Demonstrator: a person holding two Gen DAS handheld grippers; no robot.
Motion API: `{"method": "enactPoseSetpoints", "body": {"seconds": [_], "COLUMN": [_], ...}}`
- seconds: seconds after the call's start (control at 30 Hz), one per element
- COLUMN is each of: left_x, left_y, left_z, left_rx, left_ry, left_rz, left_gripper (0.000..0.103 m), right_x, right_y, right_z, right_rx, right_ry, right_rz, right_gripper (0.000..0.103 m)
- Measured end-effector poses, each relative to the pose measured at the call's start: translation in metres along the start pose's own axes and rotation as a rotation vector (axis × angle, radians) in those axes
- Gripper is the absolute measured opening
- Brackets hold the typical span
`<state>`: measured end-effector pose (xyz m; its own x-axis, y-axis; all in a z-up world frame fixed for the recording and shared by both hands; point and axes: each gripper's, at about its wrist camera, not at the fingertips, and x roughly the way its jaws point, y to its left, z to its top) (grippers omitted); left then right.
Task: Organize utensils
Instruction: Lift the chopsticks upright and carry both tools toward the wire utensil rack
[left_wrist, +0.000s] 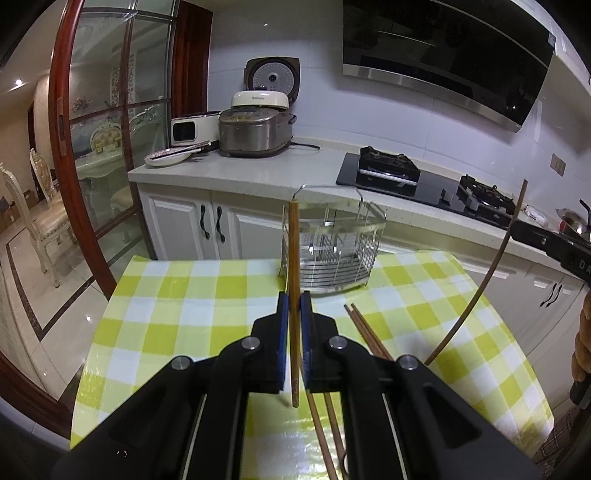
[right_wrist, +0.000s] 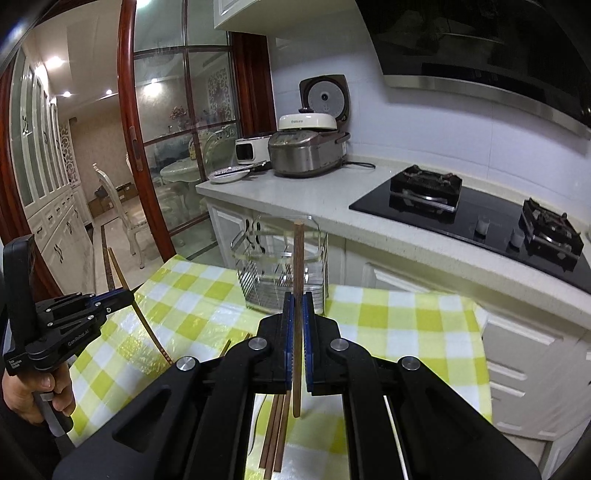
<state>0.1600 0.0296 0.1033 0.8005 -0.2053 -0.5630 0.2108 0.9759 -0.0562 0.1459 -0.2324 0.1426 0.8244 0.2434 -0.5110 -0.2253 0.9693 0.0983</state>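
Nearest us, our left gripper (left_wrist: 294, 306) is clamped on a light wooden chopstick (left_wrist: 294, 258), held upright between the blue pads (left_wrist: 283, 317). Our right gripper (right_wrist: 297, 306) is pinched on a darker chopstick (right_wrist: 298, 266), also upright (its top end crosses the rack behind in view). Beneath both tools, more loose chopsticks (left_wrist: 364, 330) lie flat on the green-and-white checked tablecloth (left_wrist: 177, 295). Further on, the wire utensil rack (left_wrist: 332, 243) stands at the table's far edge. Beyond it runs the white countertop (left_wrist: 258, 166) with a rice cooker (left_wrist: 255, 127) and the black gas hob (left_wrist: 417, 177).
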Motion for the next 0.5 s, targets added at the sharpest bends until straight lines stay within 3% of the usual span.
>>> {"method": "enactPoseSetpoints", "body": {"seconds": [0.5], "left_x": [0.003], "left_y": [-0.01], "left_z": [0.117], "left_rx": [0.066], "left_ry": [-0.134], "left_rz": [-0.014], "left_gripper": [0.007], "right_x": [0.01], "right_y": [-0.005], "right_z": [0.132], "right_rx": [-0.035], "right_ry": [-0.128], "right_rz": [-0.024], "right_gripper": [0.005]}}
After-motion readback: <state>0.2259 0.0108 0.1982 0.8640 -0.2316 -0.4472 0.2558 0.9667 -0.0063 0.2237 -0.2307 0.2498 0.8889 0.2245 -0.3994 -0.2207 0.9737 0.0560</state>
